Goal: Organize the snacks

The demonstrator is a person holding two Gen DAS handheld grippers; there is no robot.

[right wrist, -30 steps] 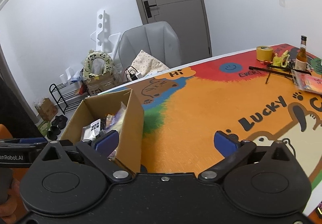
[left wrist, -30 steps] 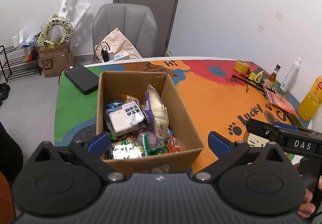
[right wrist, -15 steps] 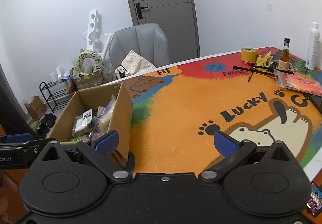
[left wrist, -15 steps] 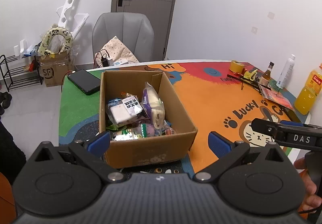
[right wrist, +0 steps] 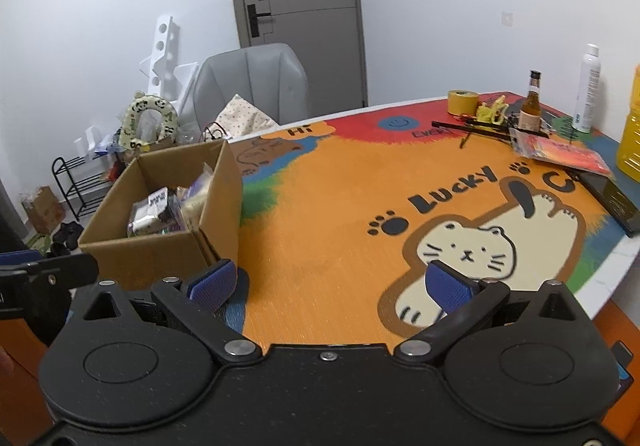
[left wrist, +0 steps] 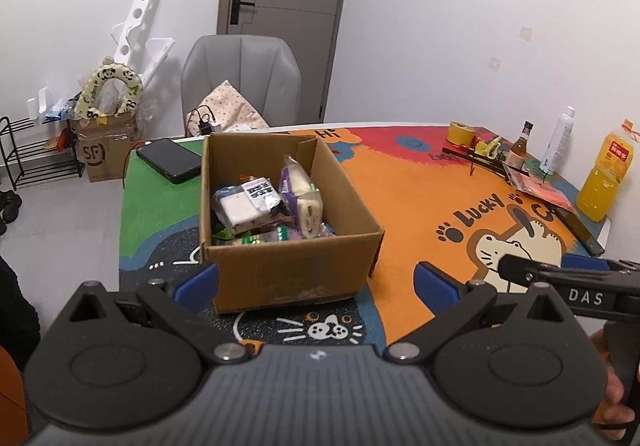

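Left wrist view: the left claw (left wrist: 316, 280) is spread wide and holds nothing, its blue pads on either side of the near wall of the box (left wrist: 288, 270). The box stands open on the desk (left wrist: 400, 197), filled with snacks (left wrist: 264, 205). A phone (left wrist: 170, 164) lies behind the box on the green patch. At the far right stand a tape roll (left wrist: 461, 132), a brown bottle (left wrist: 520, 147), a white bottle (left wrist: 557, 143) and a juice bottle (left wrist: 606, 175). The right claw's body (left wrist: 560, 278) juts in from the right.

Right wrist view: the right claw (right wrist: 328, 284) is also wide and empty, over the orange mat near the cat drawing (right wrist: 464, 246). The box (right wrist: 160, 242) sits to its left, close to the left pad.
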